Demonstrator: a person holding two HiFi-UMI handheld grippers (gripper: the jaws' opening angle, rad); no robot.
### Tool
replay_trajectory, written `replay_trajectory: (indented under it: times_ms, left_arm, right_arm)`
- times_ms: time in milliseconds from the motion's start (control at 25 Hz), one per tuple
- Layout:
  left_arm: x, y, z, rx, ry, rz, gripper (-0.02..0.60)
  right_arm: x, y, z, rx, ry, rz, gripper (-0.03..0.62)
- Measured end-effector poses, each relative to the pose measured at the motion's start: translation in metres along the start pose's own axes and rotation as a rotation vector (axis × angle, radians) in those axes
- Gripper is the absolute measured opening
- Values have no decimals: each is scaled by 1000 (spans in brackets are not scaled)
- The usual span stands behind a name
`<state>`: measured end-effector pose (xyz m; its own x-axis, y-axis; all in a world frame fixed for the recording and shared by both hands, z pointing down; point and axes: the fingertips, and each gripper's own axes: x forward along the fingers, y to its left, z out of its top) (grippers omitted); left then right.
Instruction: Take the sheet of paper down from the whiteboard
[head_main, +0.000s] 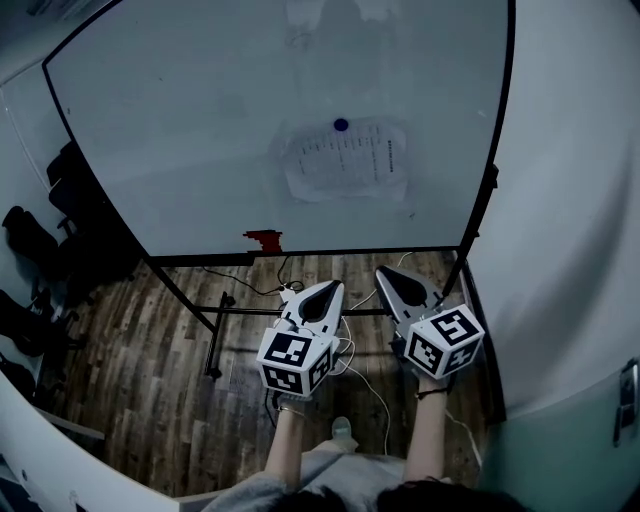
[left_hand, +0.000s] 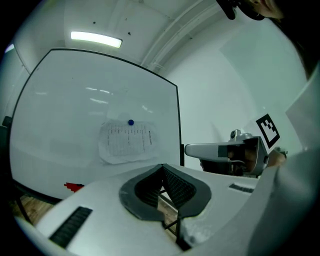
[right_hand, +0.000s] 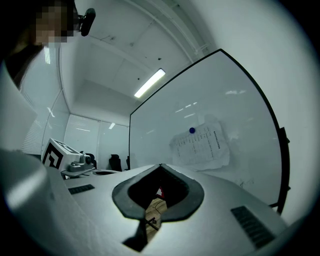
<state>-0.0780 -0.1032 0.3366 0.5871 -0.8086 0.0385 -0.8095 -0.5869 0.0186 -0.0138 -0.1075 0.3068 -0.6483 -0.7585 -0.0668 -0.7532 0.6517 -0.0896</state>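
Left gripper (head_main: 322, 298) and right gripper (head_main: 398, 284), both closed and empty, hover short of the whiteboard (head_main: 200, 120); ahead, the sheet of paper (head_main: 347, 160) hangs under its blue magnet (head_main: 341, 125), nothing done yet.

Free air lies between the left gripper (head_main: 322, 290), the right gripper (head_main: 388, 275) and the paper (head_main: 347, 160) on the whiteboard (head_main: 180, 130). The stand's bar (head_main: 250, 313) crosses low under them; a wall (head_main: 570, 200) stands close at right, chairs (head_main: 60, 230) at left.
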Motion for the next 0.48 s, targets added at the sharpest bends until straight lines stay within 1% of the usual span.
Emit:
replay_trajectory:
  times_ms: [120, 280, 480]
  left_arm:
    - [17, 13, 6, 5, -10, -9, 6]
    - [39, 32, 20, 10, -42, -34, 6]
    - [62, 54, 28, 21, -66, -34, 6]
  right_arm:
    - [16, -11, 4, -17, -4, -6, 0]
    - [36, -26, 10, -31, -9, -21, 0]
    - [53, -45, 14, -39, -21, -59, 0]
